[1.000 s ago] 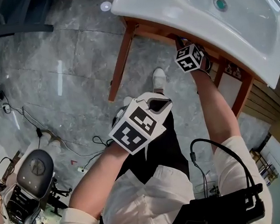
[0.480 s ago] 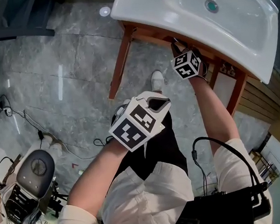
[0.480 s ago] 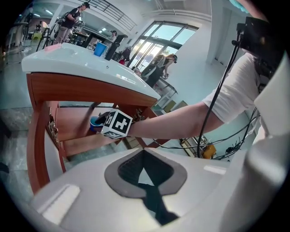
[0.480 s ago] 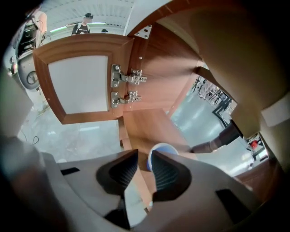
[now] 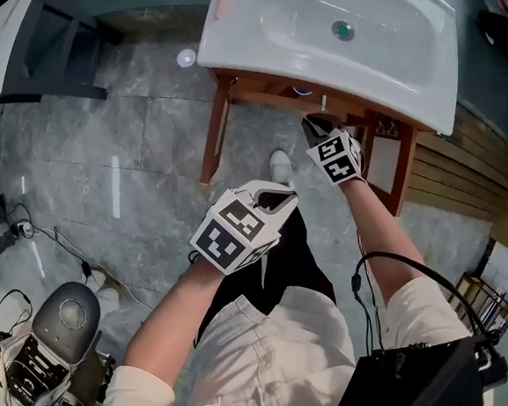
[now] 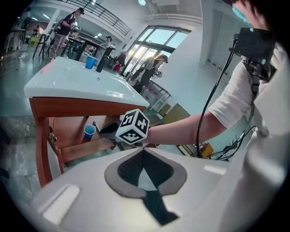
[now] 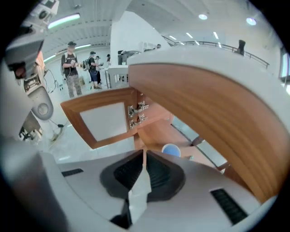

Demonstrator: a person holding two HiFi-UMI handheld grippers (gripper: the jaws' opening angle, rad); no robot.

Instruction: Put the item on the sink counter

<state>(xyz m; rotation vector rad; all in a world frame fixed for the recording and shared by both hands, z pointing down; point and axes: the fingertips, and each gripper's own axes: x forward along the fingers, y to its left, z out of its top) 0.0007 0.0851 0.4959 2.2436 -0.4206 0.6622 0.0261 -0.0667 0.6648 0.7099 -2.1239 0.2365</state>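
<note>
Our right gripper's [image 7: 144, 154] jaws, just closing, meet on nothing; our left gripper's [image 6: 143, 152] jaws are clenched empty too. The blue cup [image 7: 171, 150] stands on the wooden shelf [image 6: 77, 147] under the white sink [image 5: 248, 30].

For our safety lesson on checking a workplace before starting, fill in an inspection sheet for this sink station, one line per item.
Surface: white sink counter, near rim bare, basin empty.
Job's things: blue cup upright on the shelf under the counter, not yet on top.
Clutter: dark bottle and another blue thing, seemingly at the counter's far edge.
Grippers: left gripper shut, empty; right gripper has just been closing, tips together, no item between them.
Cables: black cable looping by the person's right arm; loose cables on the floor.
Surroundings: cabinet door open; people standing beyond.
</note>
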